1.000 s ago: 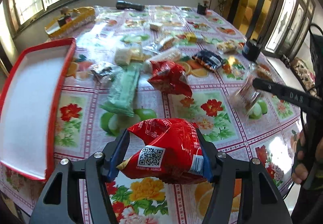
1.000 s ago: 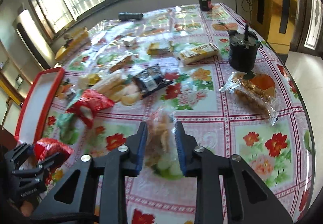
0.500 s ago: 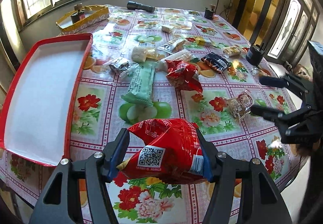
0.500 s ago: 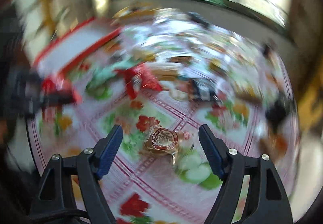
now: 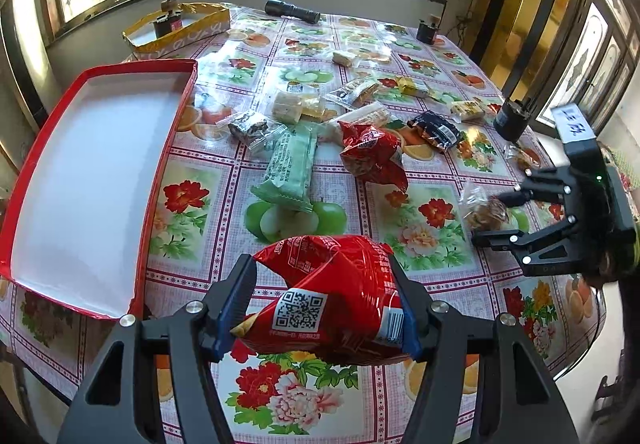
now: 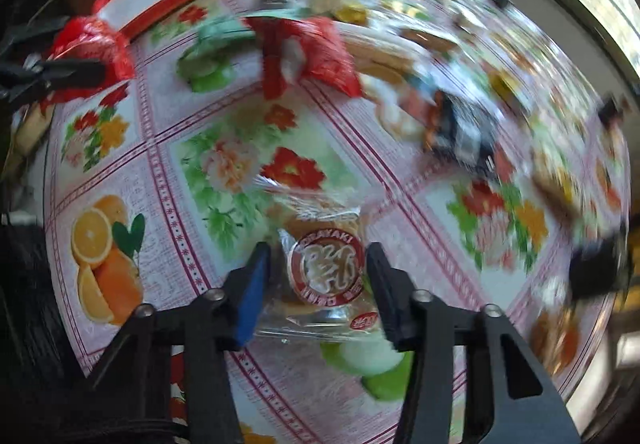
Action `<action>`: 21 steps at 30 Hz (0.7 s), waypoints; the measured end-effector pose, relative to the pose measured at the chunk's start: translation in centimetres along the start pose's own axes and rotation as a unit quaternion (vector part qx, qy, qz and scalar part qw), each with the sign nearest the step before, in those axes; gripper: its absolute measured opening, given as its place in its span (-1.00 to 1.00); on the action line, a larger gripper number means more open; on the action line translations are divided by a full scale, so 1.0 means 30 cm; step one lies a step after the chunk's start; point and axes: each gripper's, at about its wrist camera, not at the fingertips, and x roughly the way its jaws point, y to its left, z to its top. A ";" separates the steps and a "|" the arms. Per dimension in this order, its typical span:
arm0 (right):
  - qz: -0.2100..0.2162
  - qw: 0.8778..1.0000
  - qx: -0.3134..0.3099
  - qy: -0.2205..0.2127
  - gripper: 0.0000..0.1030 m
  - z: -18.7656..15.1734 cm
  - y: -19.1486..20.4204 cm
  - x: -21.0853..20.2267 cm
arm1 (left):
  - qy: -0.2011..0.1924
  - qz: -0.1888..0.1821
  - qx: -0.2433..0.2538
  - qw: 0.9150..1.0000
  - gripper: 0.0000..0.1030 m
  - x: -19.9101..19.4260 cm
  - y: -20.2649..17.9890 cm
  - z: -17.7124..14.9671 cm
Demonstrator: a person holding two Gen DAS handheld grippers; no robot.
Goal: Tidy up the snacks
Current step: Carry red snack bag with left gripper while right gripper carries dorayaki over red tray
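My left tongs (image 5: 326, 308) pinch a red snack bag (image 5: 328, 300) above the surface (image 5: 436, 276). My right tongs (image 6: 316, 284) have just been closing around the dorayaki pack (image 6: 326, 272); I can't tell if the pads press it yet.

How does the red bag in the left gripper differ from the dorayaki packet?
The red snack bag is opaque foil with a QR code; the dorayaki packet is clear, showing the cake. The red snack bag is clamped in the left gripper above the tablecloth; the dorayaki packet lies on it between the right gripper's jaws, which have just been closing. Both are snacks outside the red tray.
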 end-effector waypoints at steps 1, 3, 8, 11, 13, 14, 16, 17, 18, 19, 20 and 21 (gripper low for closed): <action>0.001 1.000 0.022 -0.009 -0.12 -0.015 -0.006 -0.007 | 0.001 -0.001 -0.001 1.000 0.23 0.002 0.001 0.000; -0.007 0.997 0.067 -0.030 -0.18 -0.043 -0.004 -0.024 | 0.000 -0.004 0.000 1.000 0.23 0.002 0.001 0.001; -0.012 0.972 0.207 -0.108 -0.22 -0.072 0.035 -0.118 | -0.011 0.000 -0.004 1.000 0.22 -0.015 0.011 0.007; -0.012 0.959 0.238 -0.151 -0.22 -0.042 0.085 -0.166 | -0.022 0.003 -0.004 1.000 0.22 -0.037 0.023 0.006; -0.006 0.954 0.243 -0.174 -0.23 -0.008 0.130 -0.186 | -0.031 0.009 -0.005 0.999 0.22 -0.057 0.034 0.006; 0.000 0.952 0.243 -0.184 -0.23 0.003 0.149 -0.197 | -0.038 0.016 -0.007 0.999 0.22 -0.070 0.042 0.007; 0.007 0.950 0.245 -0.194 -0.23 0.033 0.174 -0.196 | -0.050 0.027 -0.011 0.998 0.22 -0.092 0.057 0.010; 0.015 0.948 0.249 -0.198 -0.23 0.047 0.192 -0.193 | -0.055 0.034 -0.013 0.998 0.22 -0.102 0.064 0.012; 0.022 0.947 0.252 -0.200 -0.23 0.061 0.204 -0.186 | -0.060 0.044 -0.016 0.997 0.22 -0.115 0.077 0.015; 0.028 0.946 0.253 -0.200 -0.23 0.077 0.220 -0.175 | -0.064 0.050 -0.018 0.997 0.22 -0.122 0.087 0.017; 0.033 0.946 0.252 -0.201 -0.23 0.093 0.236 -0.170 | -0.067 0.056 -0.022 0.996 0.22 -0.130 0.102 0.019; 0.035 0.946 0.251 -0.203 -0.23 0.100 0.246 -0.172 | -0.069 0.062 -0.025 0.995 0.22 -0.134 0.114 0.021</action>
